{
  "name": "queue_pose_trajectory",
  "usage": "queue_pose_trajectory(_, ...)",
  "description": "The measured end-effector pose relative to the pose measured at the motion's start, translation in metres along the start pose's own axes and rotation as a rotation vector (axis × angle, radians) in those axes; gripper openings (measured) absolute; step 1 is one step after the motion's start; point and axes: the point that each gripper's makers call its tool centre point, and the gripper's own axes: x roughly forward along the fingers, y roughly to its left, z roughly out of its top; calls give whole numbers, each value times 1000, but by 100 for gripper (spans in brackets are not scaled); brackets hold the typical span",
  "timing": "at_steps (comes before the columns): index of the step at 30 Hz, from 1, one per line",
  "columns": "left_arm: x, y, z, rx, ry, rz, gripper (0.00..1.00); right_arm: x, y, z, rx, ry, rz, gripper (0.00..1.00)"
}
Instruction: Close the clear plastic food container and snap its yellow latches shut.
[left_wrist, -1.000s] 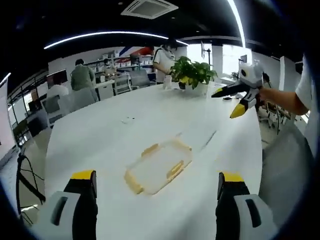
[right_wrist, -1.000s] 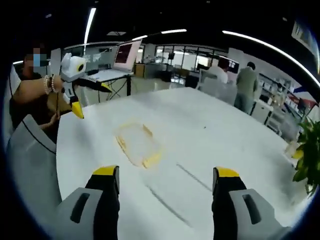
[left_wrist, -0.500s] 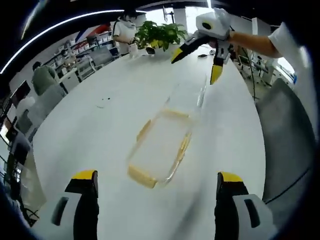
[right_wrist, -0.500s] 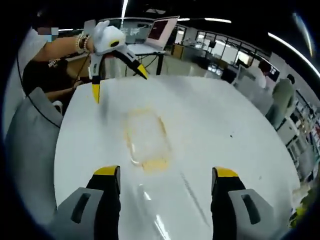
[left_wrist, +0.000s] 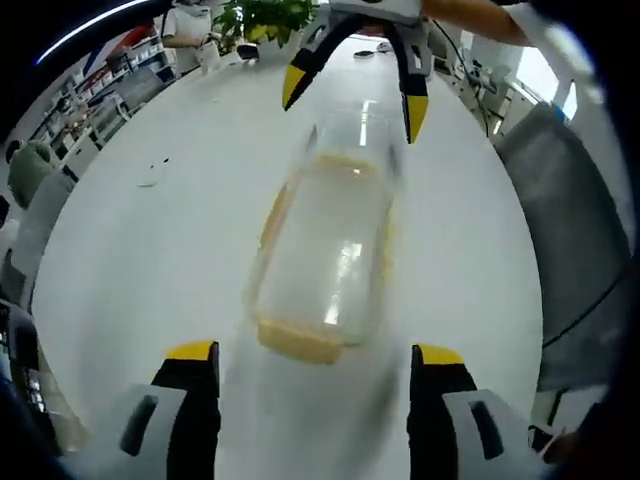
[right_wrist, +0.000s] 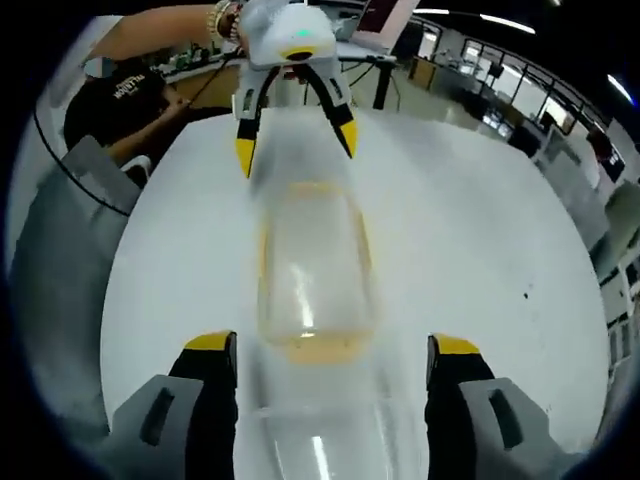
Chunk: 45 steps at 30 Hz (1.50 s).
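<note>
Tongs (left_wrist: 313, 352) (right_wrist: 335, 347) gape wide at opposite container (left_wrist: 325, 255) ends.

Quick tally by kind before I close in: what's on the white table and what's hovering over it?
Clear plastic food container: 1
Grippers: 2, left gripper and right gripper, both open
Potted plant: 1
Total: 4

Clear container (left_wrist: 328, 255) with yellow latches (left_wrist: 300, 340) on white table (left_wrist: 150, 260).

The clear plastic food container with yellow latches (left_wrist: 325, 260) is lying on the round white table (left_wrist: 130, 260). The left gripper (left_wrist: 312, 400) and the right gripper (right_wrist: 335, 400) are sitting at its opposite ends, facing each other.
</note>
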Motion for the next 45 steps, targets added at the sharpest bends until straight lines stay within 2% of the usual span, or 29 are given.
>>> queue_pose_trajectory(3,5,6,-1,20,4,-7,66,8,2,-4,-12,16,30,71)
queue_pose_trajectory(6,11,8,-4,90,39,-19,65,14,5,-11,2,46,68,65)
queue_pose_trajectory(7,14,7,-8,110,69,-22,65,18,0,-13,2,51,67,64)
queue_pose_trajectory(9,18,8,-10,120,87,-26,65,21,1,-17,-17,69,76,64)
queue_pose_trajectory(13,25,4,-9,121,100,-54,59,27,1,-19,-55,75,76,66)
queue_pose_trajectory(16,26,-3,-6,98,90,-92,53,30,-1,-23,-57,96,77,61)
queue_pose_trajectory(19,26,-4,-5,115,88,-98,52,34,-1,-23,-61,100,81,56)
queue_pose_trajectory(24,25,-7,-3,124,86,-103,50,35,-1,-20,-42,108,92,54)
queue_pose_trajectory(29,26,-10,-2,133,88,-107,47,36,6,-21,-42,136,104,43)
queue_pose_trajectory(34,26,-12,-2,125,97,-104,41,37,7,-24,-63,175,108,37)
queue_pose_trajectory(37,25,-13,-3,120,108,-103,34,37,6,-26,-101,212,115,37)
queue_pose_trajectory(45,25,-15,-4,109,136,-95,34,39,5,-26,-96,253,127,37)
